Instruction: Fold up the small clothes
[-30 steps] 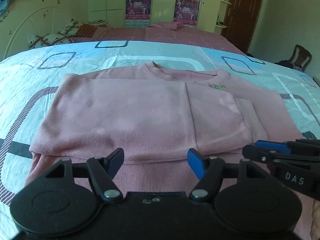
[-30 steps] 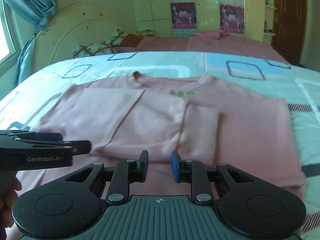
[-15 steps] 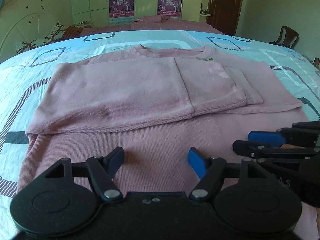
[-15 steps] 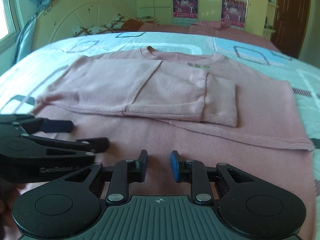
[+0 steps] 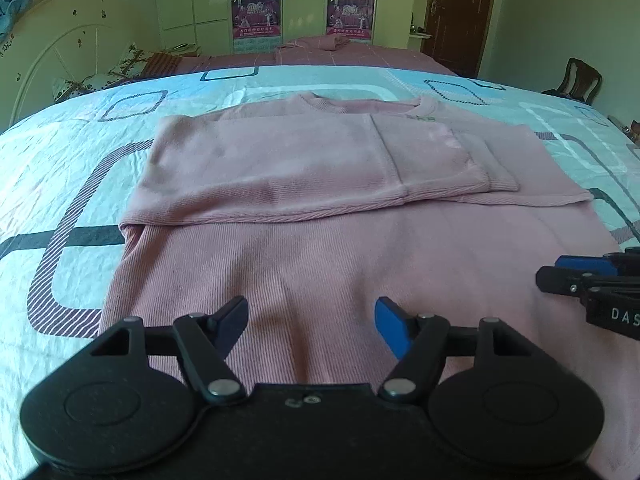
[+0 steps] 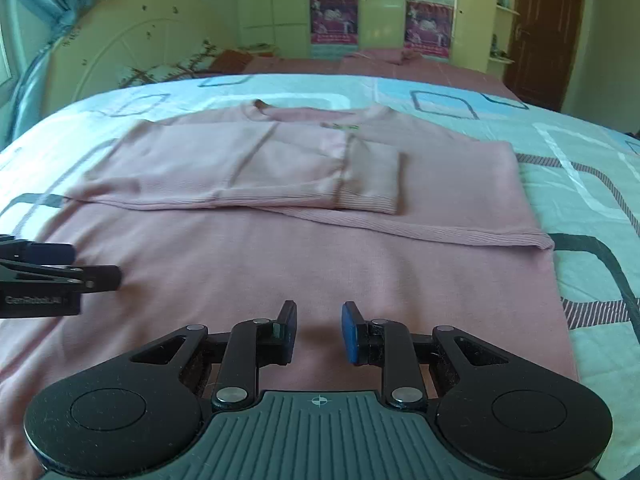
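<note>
A pink sweater (image 5: 340,248) lies flat on the bed, neck at the far side, both sleeves folded across its chest; it also shows in the right wrist view (image 6: 320,256). My left gripper (image 5: 312,326) is open and empty, hovering over the sweater's lower body near its hem. My right gripper (image 6: 318,332) is open with a narrower gap, empty, over the lower body to the right. Each gripper shows in the other's view: the right one (image 5: 580,280) at the right edge, the left one (image 6: 72,276) at the left edge.
The bed has a light blue sheet (image 5: 72,168) with dark square outlines. A white headboard (image 6: 132,44) and pillows stand at the far left. Wardrobes with posters (image 5: 256,12), a brown door (image 5: 456,12) and a chair (image 5: 580,80) are behind.
Both grippers have drawn back towards the sweater's hem, so more of its lower body shows. The sweater has not moved. Both jaws keep the same opening.
</note>
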Tool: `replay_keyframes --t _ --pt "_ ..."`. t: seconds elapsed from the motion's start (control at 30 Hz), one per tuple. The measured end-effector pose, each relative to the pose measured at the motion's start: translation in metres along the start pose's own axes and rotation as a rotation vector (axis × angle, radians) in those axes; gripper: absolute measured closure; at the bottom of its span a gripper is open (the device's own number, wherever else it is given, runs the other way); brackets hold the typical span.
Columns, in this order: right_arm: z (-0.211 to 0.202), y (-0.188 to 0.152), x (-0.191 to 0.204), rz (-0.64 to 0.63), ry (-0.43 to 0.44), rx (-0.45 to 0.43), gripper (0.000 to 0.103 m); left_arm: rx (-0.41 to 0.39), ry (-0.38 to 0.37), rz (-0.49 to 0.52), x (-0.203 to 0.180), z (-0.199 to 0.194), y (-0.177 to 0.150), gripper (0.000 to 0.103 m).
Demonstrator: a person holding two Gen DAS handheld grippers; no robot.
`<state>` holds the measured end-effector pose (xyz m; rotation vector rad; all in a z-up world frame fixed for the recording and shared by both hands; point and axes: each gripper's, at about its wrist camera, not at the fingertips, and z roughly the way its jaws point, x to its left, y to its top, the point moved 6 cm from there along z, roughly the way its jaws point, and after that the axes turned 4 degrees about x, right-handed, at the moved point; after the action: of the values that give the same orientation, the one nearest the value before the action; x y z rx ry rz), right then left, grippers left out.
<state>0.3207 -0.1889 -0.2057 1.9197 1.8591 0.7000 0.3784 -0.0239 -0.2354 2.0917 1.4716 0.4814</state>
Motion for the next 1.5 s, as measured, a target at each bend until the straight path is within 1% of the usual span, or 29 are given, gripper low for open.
replay_keyframes --t 0.13,0.27,0.37,0.43,0.5,0.57,0.67,0.73,0.8,0.87,0.93,1.0,1.07,1.13,1.2,1.27,1.37,1.43,1.47,1.5 --pt "-0.018 -0.014 0.022 -0.041 0.047 -0.002 0.079 -0.020 -0.030 0.017 -0.010 -0.021 -0.013 0.035" --pt "-0.027 -0.036 0.032 -0.065 0.070 0.032 0.079 0.005 -0.040 0.022 -0.015 -0.028 -0.034 0.035" --pt "-0.030 -0.052 0.030 -0.080 0.045 0.050 0.079 0.033 -0.010 0.059 -0.015 -0.028 -0.053 0.035" --pt "-0.032 -0.063 0.022 -0.077 0.026 0.069 0.079 0.039 0.019 0.063 -0.007 -0.027 -0.065 0.033" --pt "-0.033 -0.074 0.015 -0.132 -0.041 0.069 0.079 0.021 0.051 0.066 0.002 -0.030 -0.073 0.032" --pt "-0.038 -0.082 0.006 -0.171 -0.103 0.063 0.079 0.013 0.062 0.057 0.009 -0.034 -0.078 0.032" --pt "-0.043 -0.087 -0.011 -0.108 -0.113 0.070 0.079 0.018 0.078 0.045 0.018 -0.041 -0.083 0.033" --pt "-0.051 -0.087 -0.015 -0.077 -0.127 0.076 0.079 0.031 0.071 0.011 0.019 -0.049 -0.085 0.035" --pt "-0.060 -0.088 -0.006 -0.077 -0.094 0.055 0.079 0.022 0.061 0.012 0.015 -0.057 -0.086 0.039" --pt "-0.068 -0.091 0.002 -0.050 -0.031 0.034 0.079 0.008 0.022 -0.004 0.009 -0.064 -0.087 0.039" --pt "-0.075 -0.092 0.011 -0.048 -0.018 0.017 0.079 0.003 -0.001 -0.009 0.004 -0.069 -0.091 0.039" --pt "-0.075 -0.098 0.020 -0.089 -0.010 0.037 0.079 0.022 -0.004 0.000 0.002 -0.069 -0.100 0.039" --pt "-0.075 -0.108 0.021 -0.121 -0.027 0.058 0.079 0.042 0.025 0.030 0.005 -0.068 -0.112 0.037" --pt "-0.075 -0.120 0.013 -0.152 -0.076 0.080 0.079 0.033 0.057 0.065 0.012 -0.071 -0.121 0.036" --pt "-0.079 -0.129 0.002 -0.180 -0.127 0.084 0.079 0.039 0.069 0.046 0.022 -0.074 -0.125 0.036" --pt "-0.083 -0.135 -0.012 -0.168 -0.173 0.096 0.079 0.044 0.077 0.024 0.031 -0.077 -0.127 0.036" --pt "-0.090 -0.140 -0.029 -0.143 -0.212 0.106 0.079 0.047 0.085 0.008 0.038 -0.082 -0.130 0.036" --pt "-0.095 -0.143 -0.034 -0.129 -0.219 0.109 0.079 0.048 0.088 -0.005 0.040 -0.087 -0.131 0.037" --pt "-0.098 -0.143 -0.036 -0.117 -0.218 0.109 0.078 0.046 0.085 -0.015 0.040 -0.091 -0.132 0.039" --pt "-0.104 -0.142 -0.037 -0.105 -0.212 0.096 0.078 0.039 0.085 -0.026 0.041 -0.096 -0.131 0.039"
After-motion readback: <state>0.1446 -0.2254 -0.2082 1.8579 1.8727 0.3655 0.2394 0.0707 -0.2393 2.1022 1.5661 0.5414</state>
